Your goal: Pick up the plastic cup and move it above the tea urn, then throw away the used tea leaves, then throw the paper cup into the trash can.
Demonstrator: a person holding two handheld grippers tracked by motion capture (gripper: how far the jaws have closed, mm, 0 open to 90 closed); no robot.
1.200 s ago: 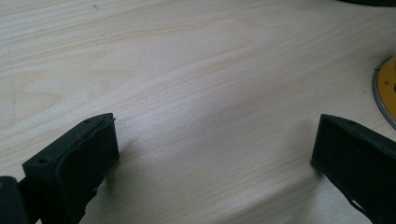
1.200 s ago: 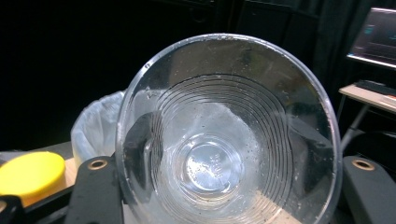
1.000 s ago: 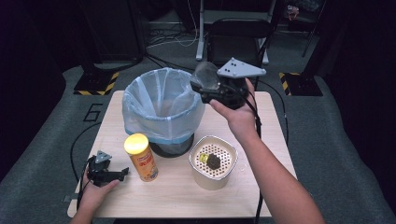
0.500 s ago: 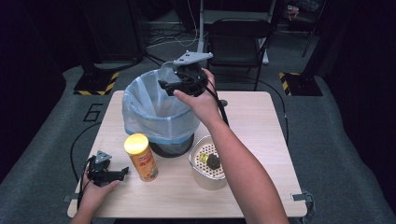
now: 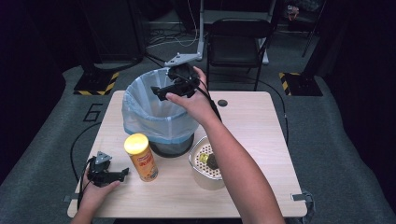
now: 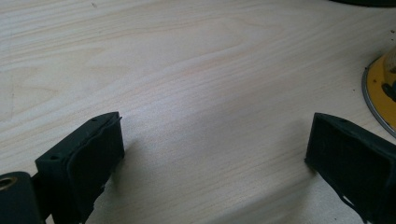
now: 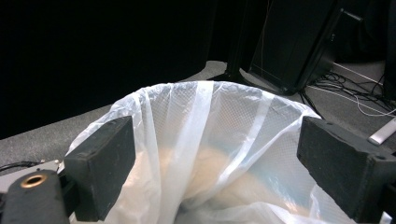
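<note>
Since a second ago my right hand has swung across from the far right side of the bin to a spot over its far rim, and my right gripper now hangs above the open mouth of the blue-white liner. Its jaws have just been opening and stand spread wide with nothing between them; in the right gripper view I look past the two black pads straight down into the crinkled plastic of the bin, where the folds of the liner gather toward the bottom. I cannot make out any object inside the bag.

My left hand has kept to its place at the near left corner of the table, well apart from the bin. My left gripper lies low over the wood there, pointing toward the yellow can. Its jaws are parted and hold nothing; in the left gripper view only bare table lies between the pads, and the base of the yellow can shows at the right edge, just beside the right-hand jaw.

That can stands upright just in front of the bin, on its near left side. On the bin's near right side sits a cream perforated bowl, touching or nearly touching the bin's dark base, with a small dark and yellow thing lying in it, partly hidden by my right forearm.
</note>
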